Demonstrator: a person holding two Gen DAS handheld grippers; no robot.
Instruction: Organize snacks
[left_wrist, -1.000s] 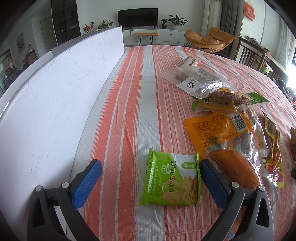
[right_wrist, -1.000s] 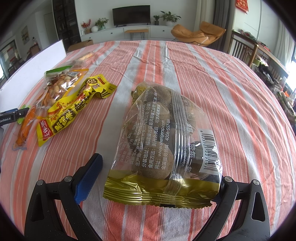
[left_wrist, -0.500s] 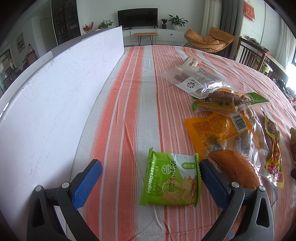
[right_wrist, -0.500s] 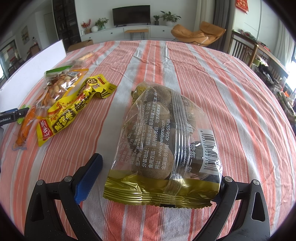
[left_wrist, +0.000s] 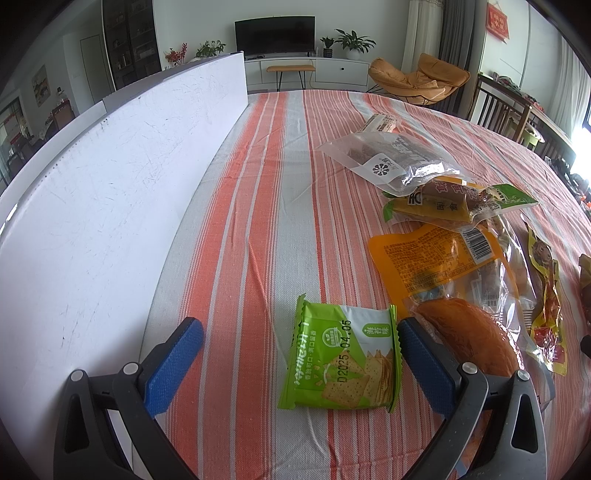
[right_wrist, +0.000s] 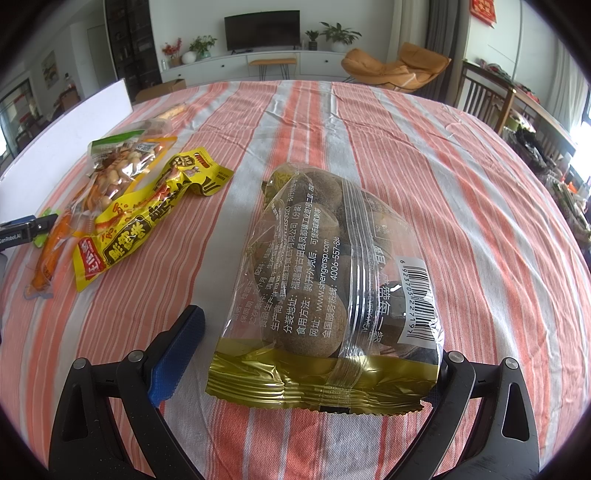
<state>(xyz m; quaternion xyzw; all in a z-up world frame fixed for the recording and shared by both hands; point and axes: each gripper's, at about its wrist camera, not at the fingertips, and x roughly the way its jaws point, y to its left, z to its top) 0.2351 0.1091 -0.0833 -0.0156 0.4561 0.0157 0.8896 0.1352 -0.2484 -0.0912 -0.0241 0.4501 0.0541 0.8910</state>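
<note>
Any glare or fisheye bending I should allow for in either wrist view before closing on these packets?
Left wrist view: the white board bows into a curve from fisheye distortion, a window blows out at the right edge, and the green cracker packet stays sharp. Right wrist view: the clear bag of round snacks shows mild sheen, print still readable; tablecloth stripes curve outward.

Orange-and-grey striped tablecloth; green cracker packet; gold-edged clear bag; blue-padded black tool.
</note>
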